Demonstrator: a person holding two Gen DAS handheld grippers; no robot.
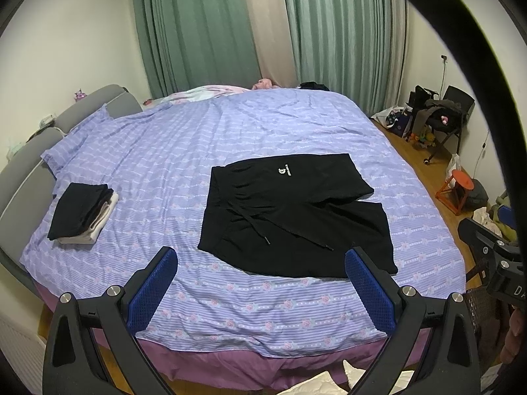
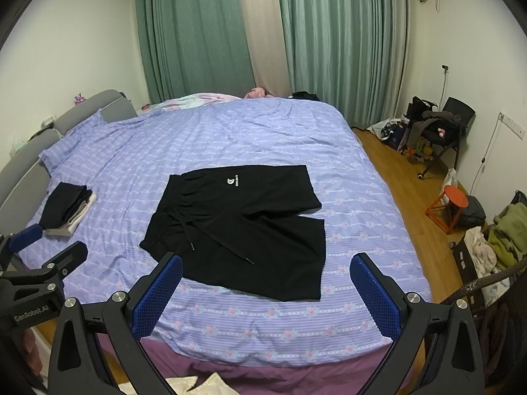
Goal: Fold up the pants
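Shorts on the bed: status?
Left gripper and right gripper open, empty, short of the bed. Shorts flat, unfolded, drawstring loose on top. Folded stack off left, clear.

Green curtains [image 2: 204, 33], orange stool [image 2: 453, 199], folded stack [image 1: 82, 212]

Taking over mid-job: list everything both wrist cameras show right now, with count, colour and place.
shorts: one pair, black, white logo, spread flat mid-bed, drawstrings loose
folded stack: one, black on white, on the bed near the headboard
bed cover: one, lilac striped with pink flowers, over the bed
headboard: one, grey, along the bed's left side
curtains: green with a beige strip, back wall
stool: one, orange, floor right of the bed
chair: one, black, piled with clothes, far right corner
left gripper: blue pads, open, above the bed's near edge
right gripper: blue pads, open, above the bed's near edge
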